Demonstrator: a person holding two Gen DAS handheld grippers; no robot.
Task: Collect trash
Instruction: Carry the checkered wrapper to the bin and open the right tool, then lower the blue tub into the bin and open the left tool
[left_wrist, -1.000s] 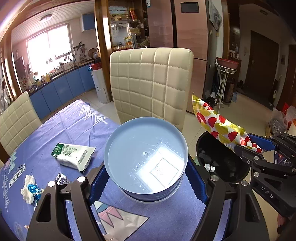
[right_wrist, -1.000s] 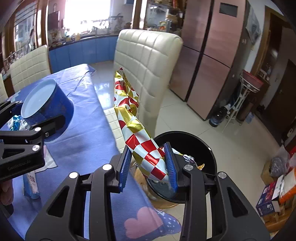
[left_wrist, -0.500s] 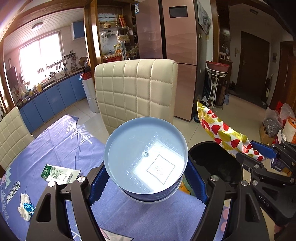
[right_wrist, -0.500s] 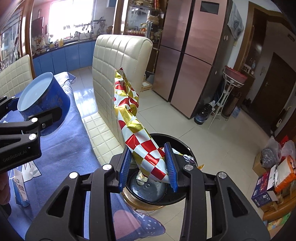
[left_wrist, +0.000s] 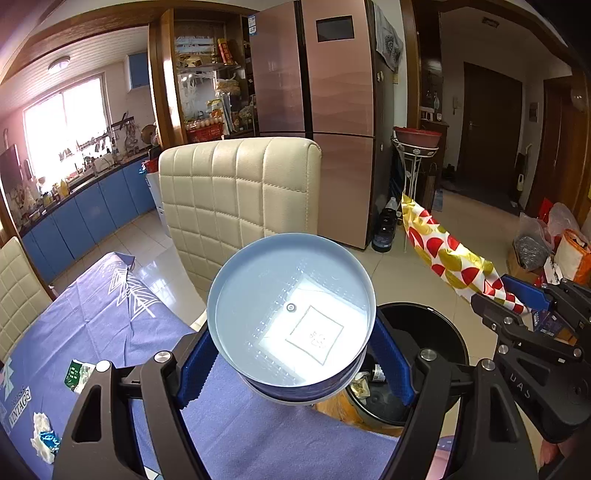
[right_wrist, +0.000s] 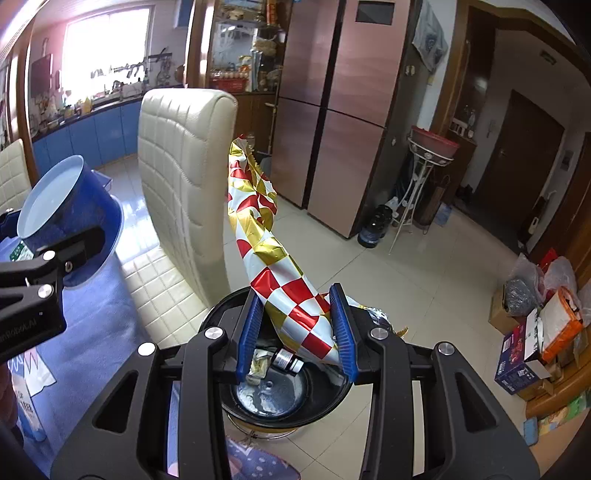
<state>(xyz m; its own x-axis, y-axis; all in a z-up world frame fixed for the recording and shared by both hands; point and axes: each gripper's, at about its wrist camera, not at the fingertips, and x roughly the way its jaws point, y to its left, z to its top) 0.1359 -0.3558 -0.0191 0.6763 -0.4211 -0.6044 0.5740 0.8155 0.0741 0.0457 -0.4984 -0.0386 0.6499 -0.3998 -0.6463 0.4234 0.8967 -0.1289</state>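
Note:
My left gripper (left_wrist: 291, 365) is shut on a round blue tub (left_wrist: 291, 310), pale inside, held over the edge of the table with its blue cloth (left_wrist: 110, 317). In the right wrist view the tub (right_wrist: 70, 206) sits at far left. My right gripper (right_wrist: 295, 314) is shut on a long red, gold and white checkered foil wrapper (right_wrist: 273, 254), right above a black bin (right_wrist: 317, 410) on the floor. The bin (left_wrist: 436, 332) holds a small bottle (right_wrist: 288, 360) and crumpled paper. A green-white packet (left_wrist: 75, 374) and a crumpled tissue (left_wrist: 44, 439) lie on the cloth.
A cream quilted chair (left_wrist: 236, 192) stands tight against the table beside the bin. Behind it are a copper-coloured fridge (left_wrist: 332, 129) and a wire plant stand (right_wrist: 424, 184). Boxes and bags (right_wrist: 535, 325) sit on the tiled floor at right.
Both grippers have moved off the table toward the bin with the tub and wrapper still held. The bin now lies directly under the right gripper.

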